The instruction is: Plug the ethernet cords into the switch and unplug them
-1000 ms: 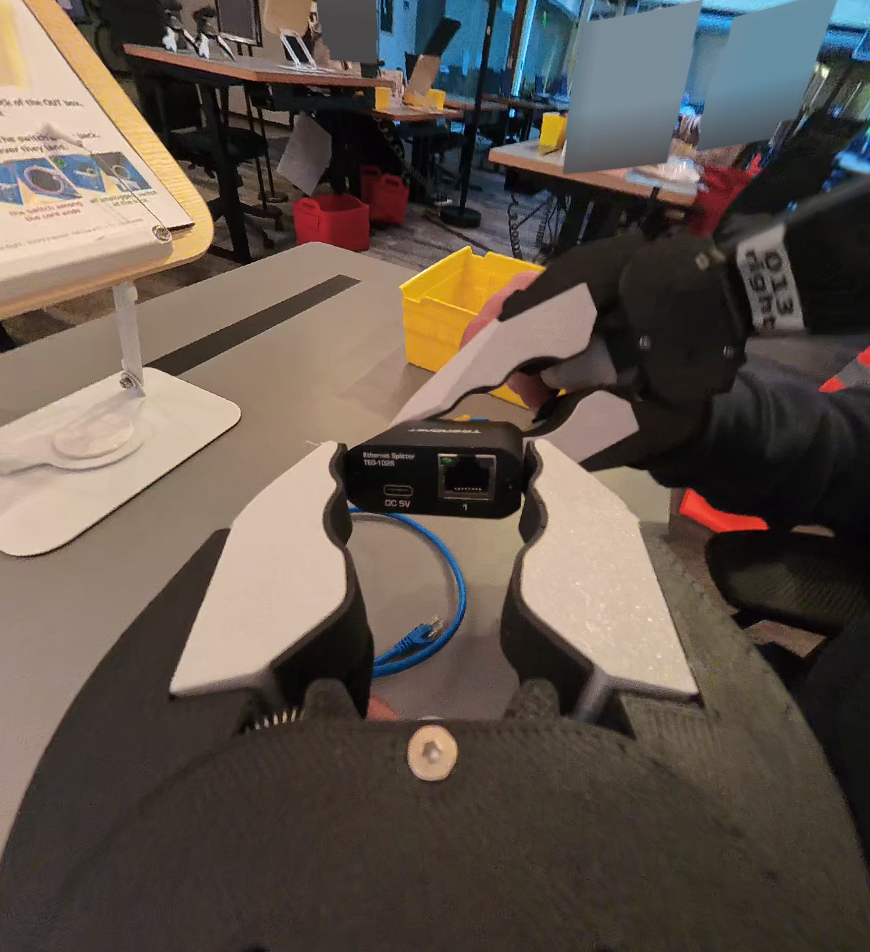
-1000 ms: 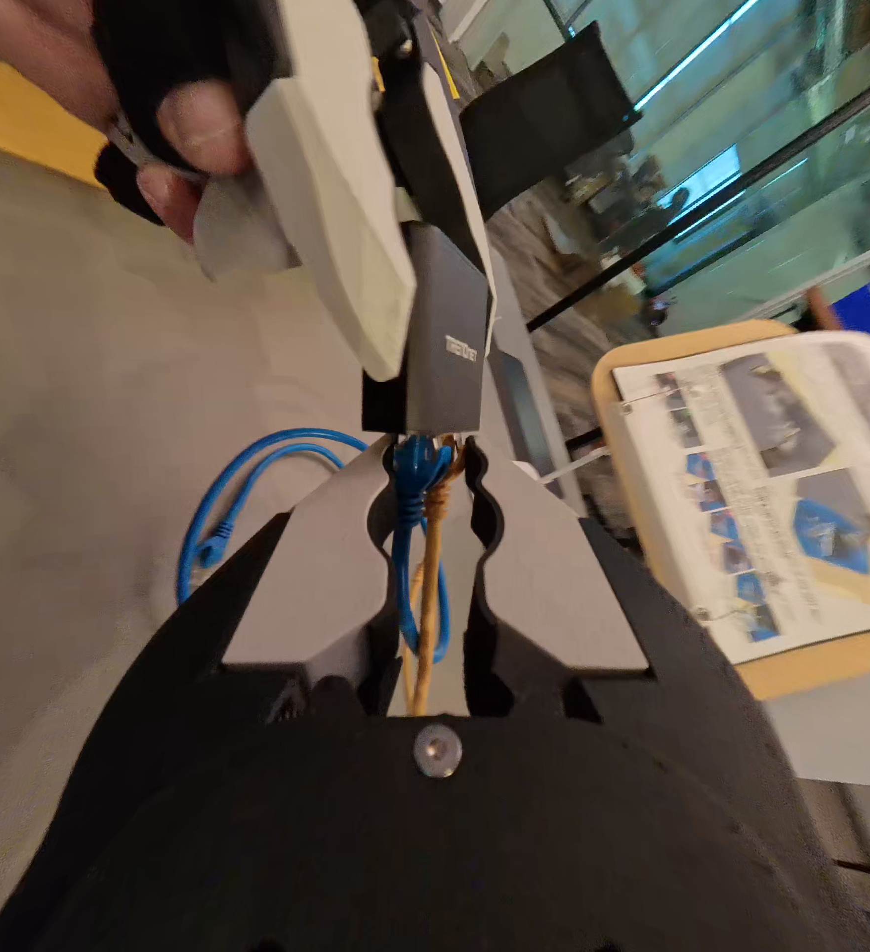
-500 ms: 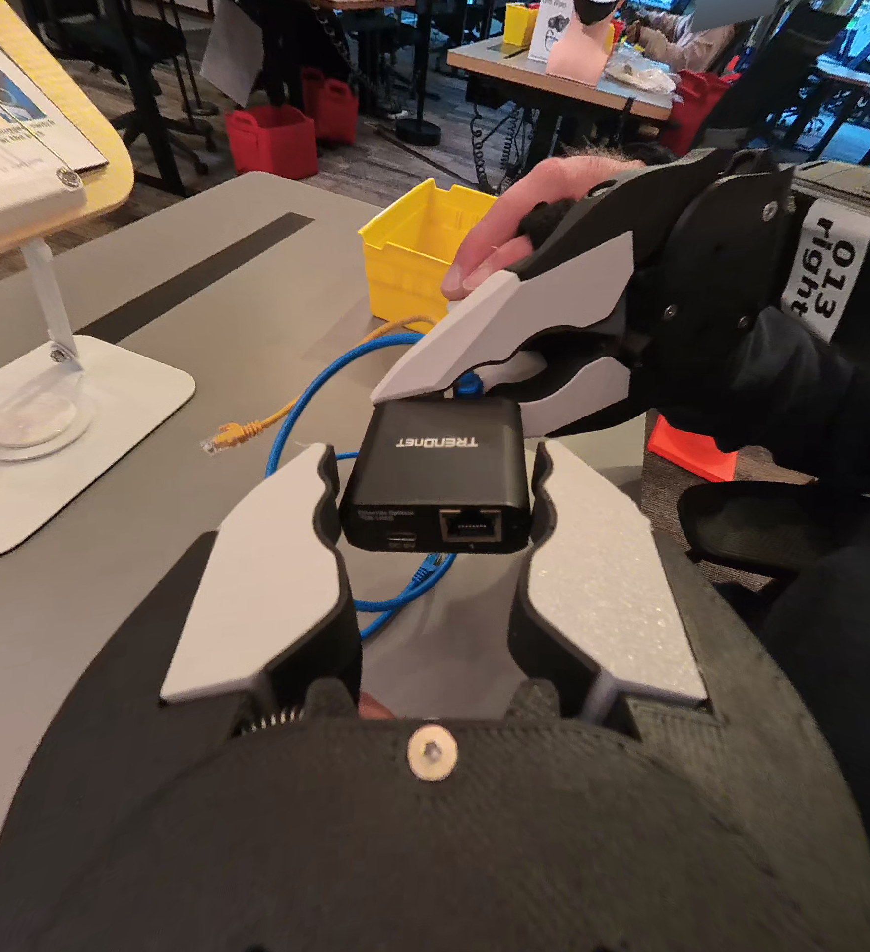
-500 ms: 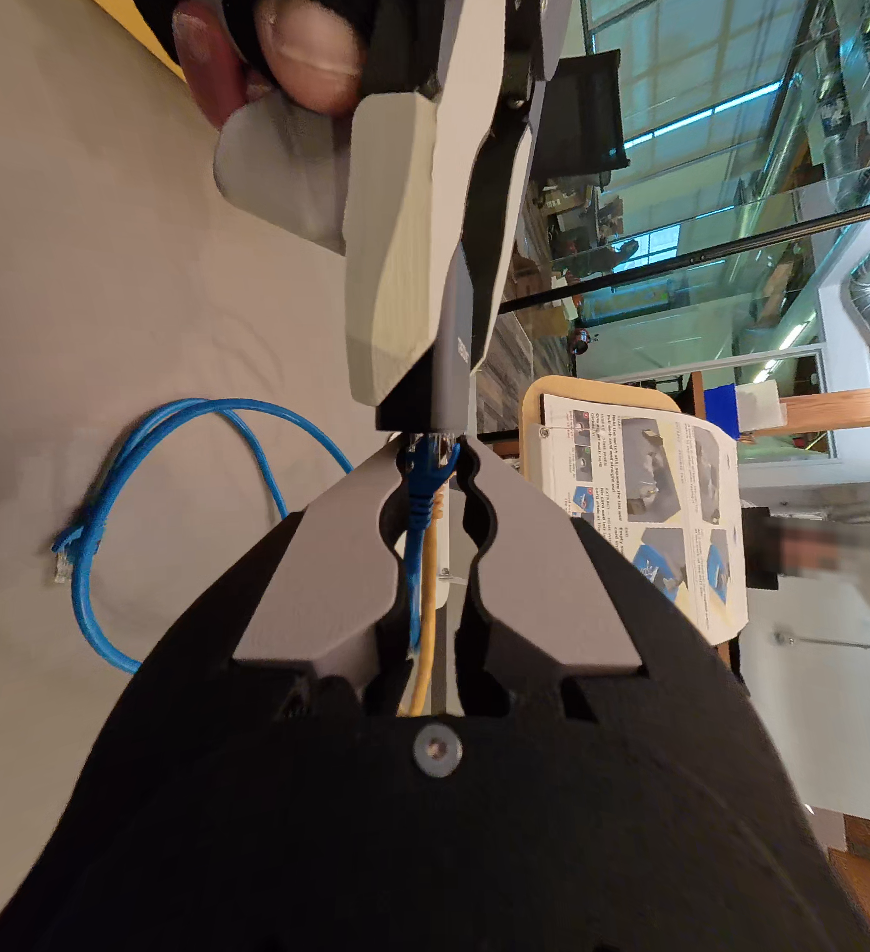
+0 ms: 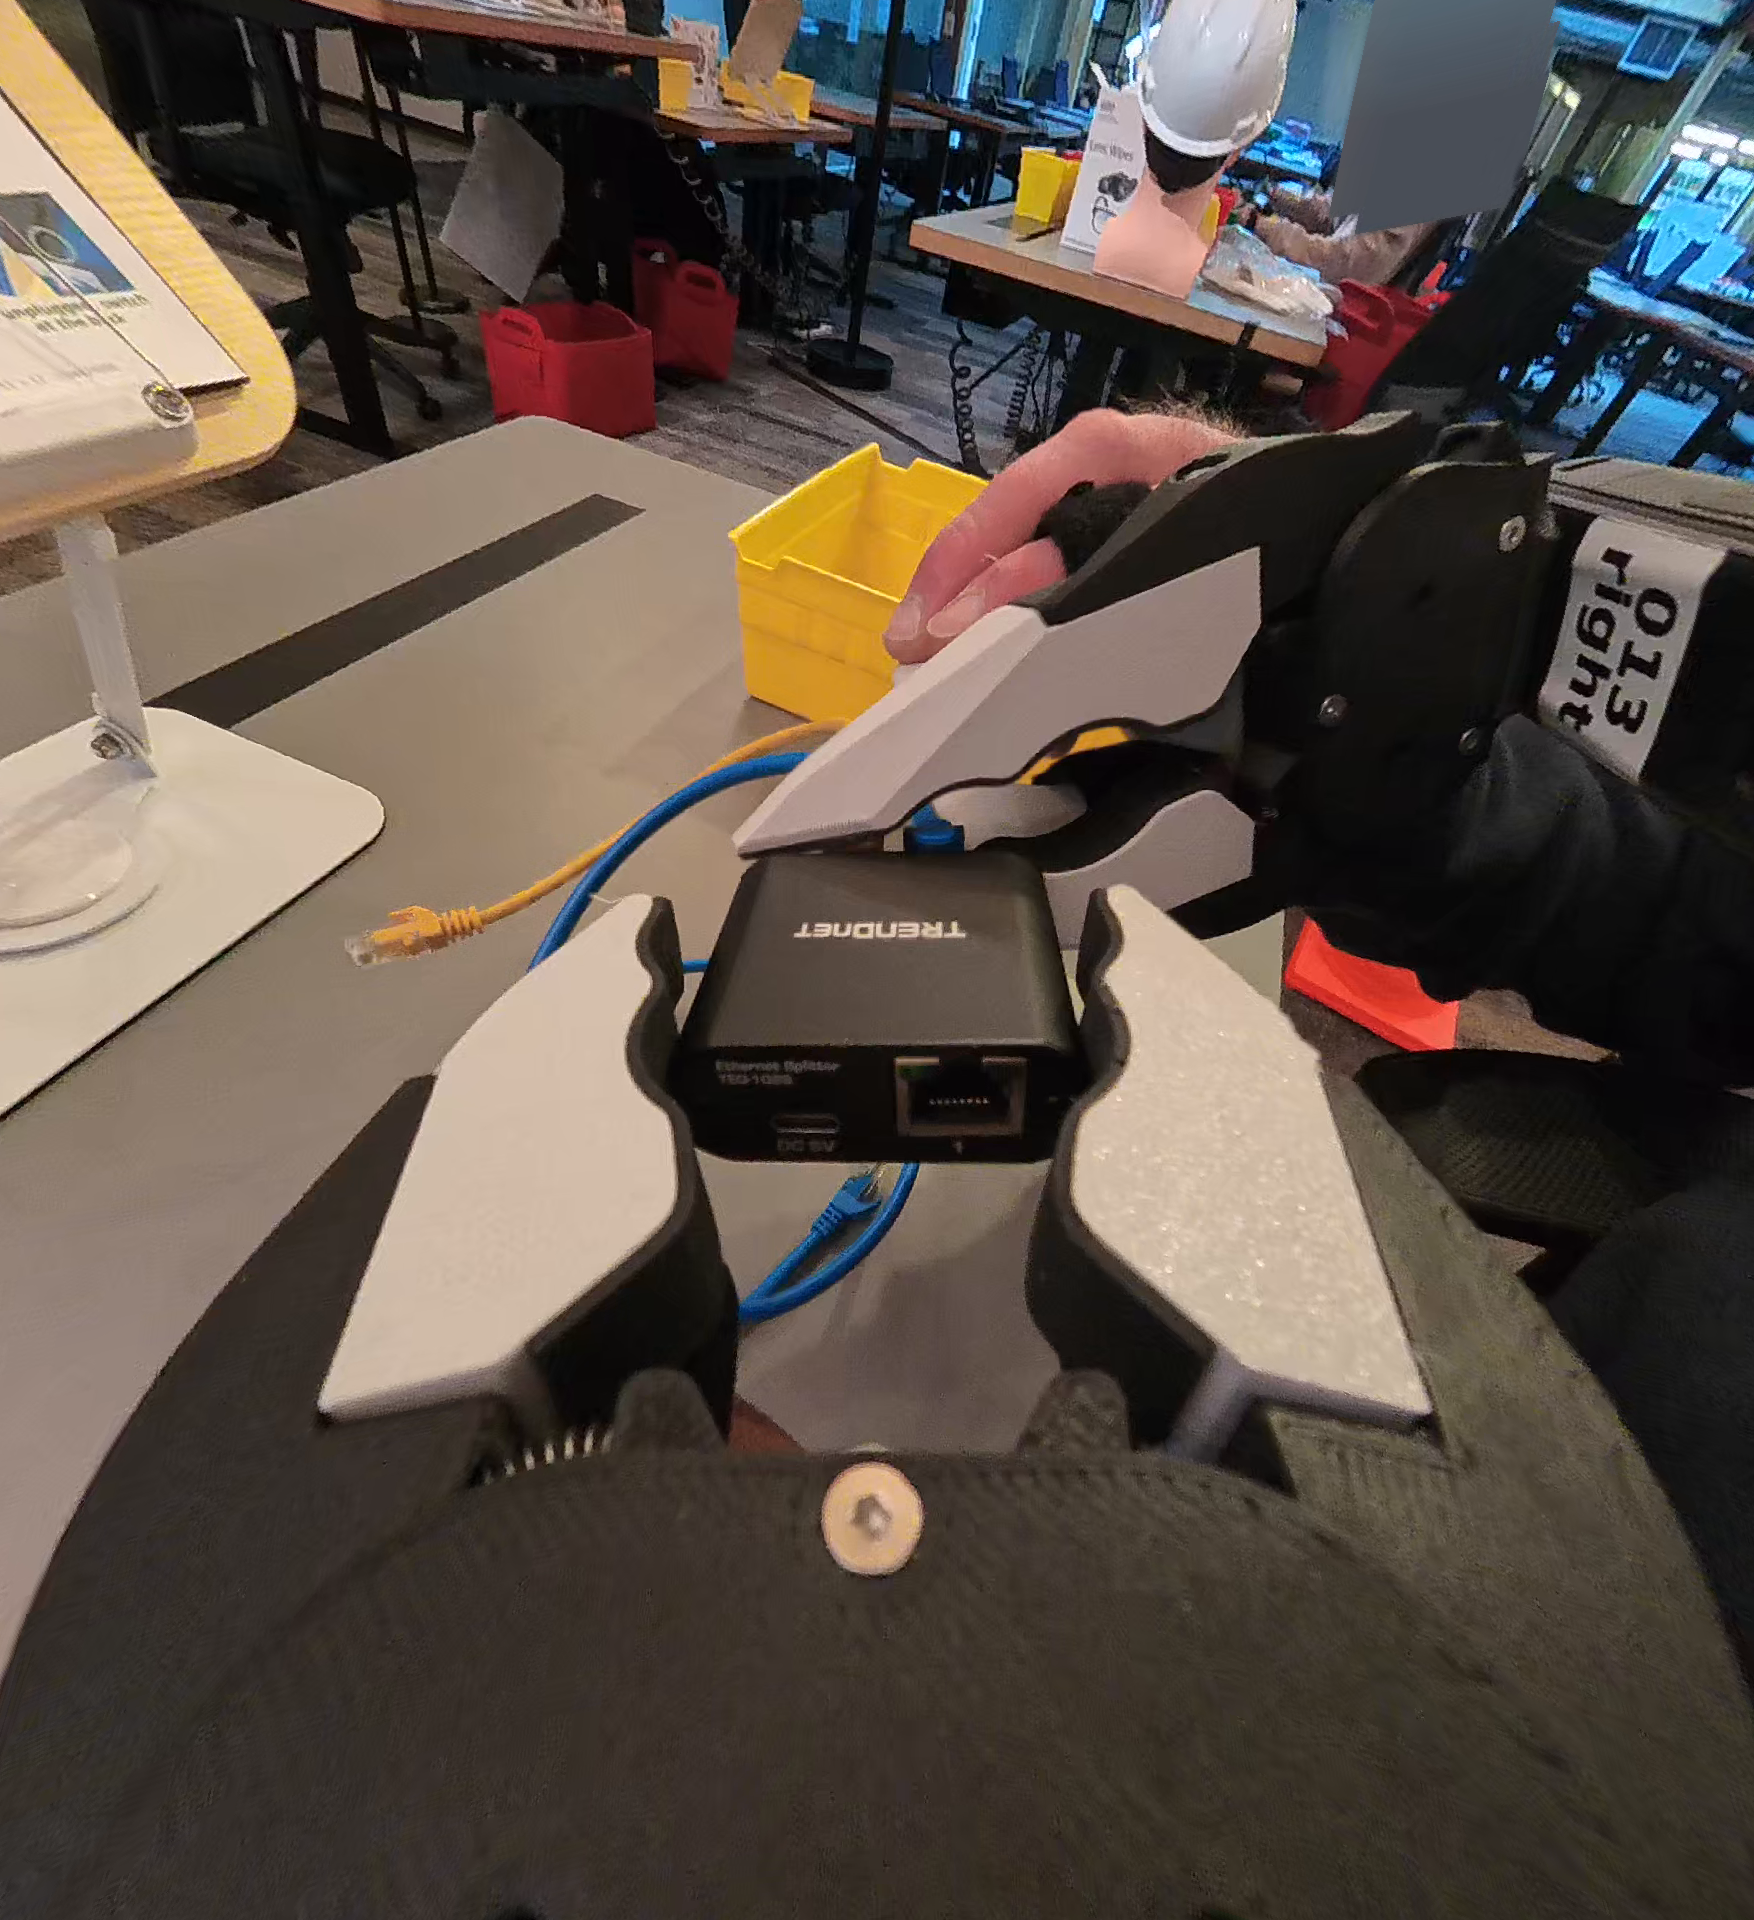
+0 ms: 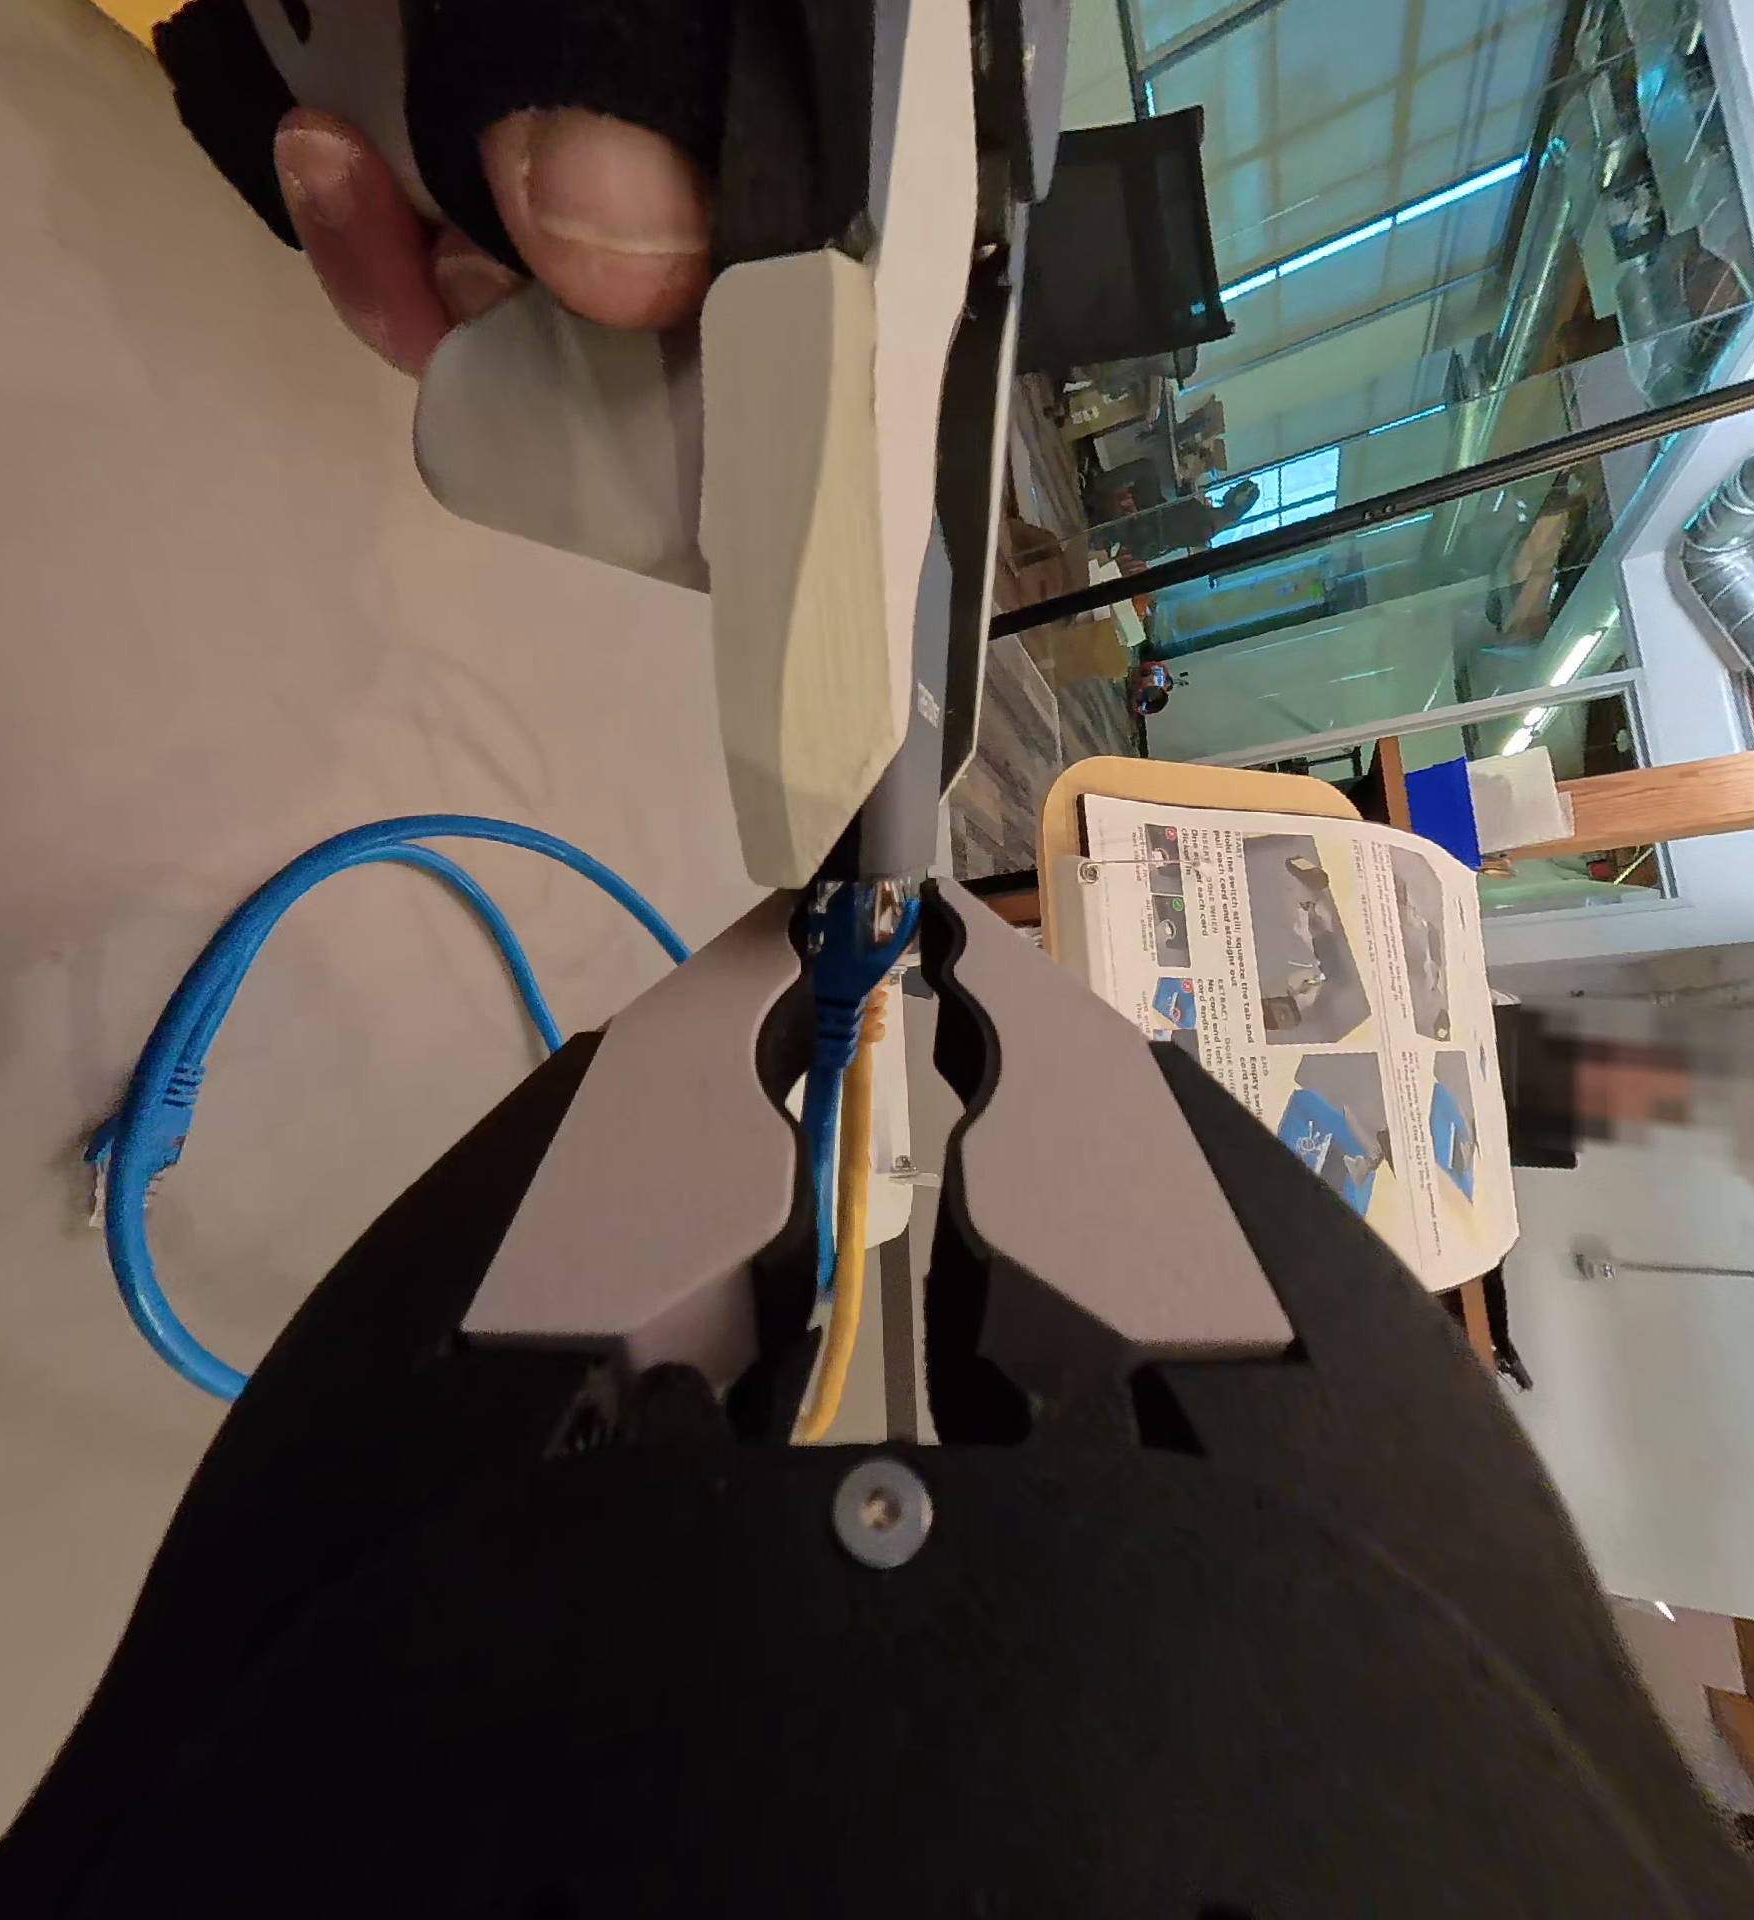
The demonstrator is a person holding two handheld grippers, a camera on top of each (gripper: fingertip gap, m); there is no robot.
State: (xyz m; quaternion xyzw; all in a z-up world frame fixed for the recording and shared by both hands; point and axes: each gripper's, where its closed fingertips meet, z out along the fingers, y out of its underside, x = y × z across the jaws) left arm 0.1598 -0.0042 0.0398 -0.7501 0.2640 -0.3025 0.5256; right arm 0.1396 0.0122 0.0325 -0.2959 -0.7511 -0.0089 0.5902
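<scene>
My left gripper (image 5: 873, 935) is shut on the black switch (image 5: 883, 997) by its sides and holds it above the grey table (image 5: 229, 1247), one empty port facing me. My right gripper (image 6: 865, 909), rolled on its side, is shut on the blue cord's plug (image 6: 852, 935) at the switch's back edge (image 6: 930, 748); the plug's clear tip shows. It also shows in the left wrist view (image 5: 883, 831). The blue cord (image 6: 229, 997) loops on the table, its other plug (image 6: 140, 1132) free. The yellow cord (image 5: 582, 873) lies on the table with its plug (image 5: 405, 930) loose.
A yellow bin (image 5: 831, 592) stands behind the right gripper. An instruction board on a white stand (image 5: 52, 831) is at the left. An orange object (image 5: 1372, 997) lies past the table's right edge. Desks, chairs and red bins fill the room behind. The grippers are tip to tip, or close to it.
The left gripper has lifted the switch off the table and tipped its top toward me. The right gripper has rolled onto its side, still on the blue plug. The yellow plug has come into view, loose on the table.
</scene>
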